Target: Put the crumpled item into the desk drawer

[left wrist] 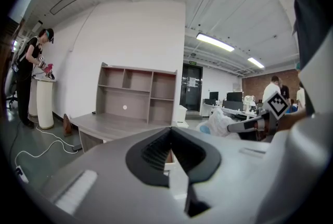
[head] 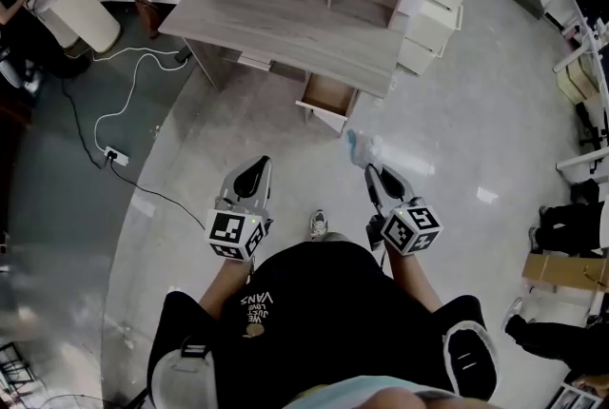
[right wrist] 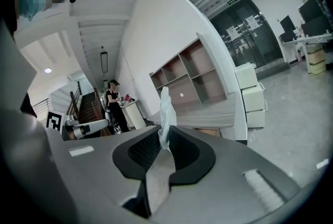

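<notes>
A crumpled pale blue-white item (head: 363, 148) sticks up from my right gripper (head: 373, 171), which is shut on it. In the right gripper view the crumpled item (right wrist: 165, 113) stands pinched between the dark pads. My left gripper (head: 259, 165) is held level beside it, with its jaws together and nothing in them. The grey wooden desk (head: 285, 22) stands ahead, and its drawer (head: 328, 96) is pulled out under the desk's front edge. Both grippers hover over the floor, well short of the drawer. The left gripper view shows the crumpled item (left wrist: 218, 123) off to the right.
A white drawer cabinet (head: 438, 12) stands right of the desk. A white cable and power strip (head: 114, 154) lie on the floor at left. A person (head: 14, 8) works at a white pedestal (head: 76, 8) far left. A cardboard box (head: 561, 269) sits at the right.
</notes>
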Tool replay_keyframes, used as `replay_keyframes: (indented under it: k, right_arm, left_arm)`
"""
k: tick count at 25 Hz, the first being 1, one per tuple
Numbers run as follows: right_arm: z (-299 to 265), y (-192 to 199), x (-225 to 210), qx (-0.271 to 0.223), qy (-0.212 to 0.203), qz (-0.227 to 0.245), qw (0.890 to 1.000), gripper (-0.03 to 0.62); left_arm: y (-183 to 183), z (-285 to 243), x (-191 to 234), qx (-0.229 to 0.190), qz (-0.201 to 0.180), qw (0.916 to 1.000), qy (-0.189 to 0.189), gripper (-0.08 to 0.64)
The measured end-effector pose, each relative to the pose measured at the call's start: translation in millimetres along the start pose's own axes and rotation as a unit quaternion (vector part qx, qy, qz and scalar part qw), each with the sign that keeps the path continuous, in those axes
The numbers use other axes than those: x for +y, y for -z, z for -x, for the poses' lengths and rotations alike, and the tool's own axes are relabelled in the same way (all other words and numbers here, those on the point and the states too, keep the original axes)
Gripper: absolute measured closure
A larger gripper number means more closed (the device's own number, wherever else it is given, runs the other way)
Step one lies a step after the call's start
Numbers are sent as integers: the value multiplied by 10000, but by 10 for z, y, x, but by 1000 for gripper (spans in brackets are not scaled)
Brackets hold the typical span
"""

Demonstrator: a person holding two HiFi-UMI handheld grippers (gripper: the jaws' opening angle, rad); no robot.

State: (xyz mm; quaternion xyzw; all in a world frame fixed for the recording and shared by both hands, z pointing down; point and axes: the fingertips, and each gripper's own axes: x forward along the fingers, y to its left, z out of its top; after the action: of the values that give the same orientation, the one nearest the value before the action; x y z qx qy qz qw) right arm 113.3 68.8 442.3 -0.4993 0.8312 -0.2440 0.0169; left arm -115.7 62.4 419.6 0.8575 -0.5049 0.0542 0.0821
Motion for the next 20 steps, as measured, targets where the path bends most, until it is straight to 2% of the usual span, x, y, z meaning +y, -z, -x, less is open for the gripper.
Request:
replay_keyframes:
  k: [6, 11, 20]
  right_arm:
    - [-311, -49, -263, 123, -156, -51, 9998, 546]
    - [-486, -91, -394, 221, -225, 5, 9995, 546]
    - [-869, -79, -436, 210, -68, -99, 9997, 546]
  left_arm:
    - [14, -377, 94, 17, 25, 9999, -159, 506]
    - [90, -486, 162, 47, 164, 9993, -347, 506]
    - [138, -668, 469, 144, 205, 9993, -283, 507]
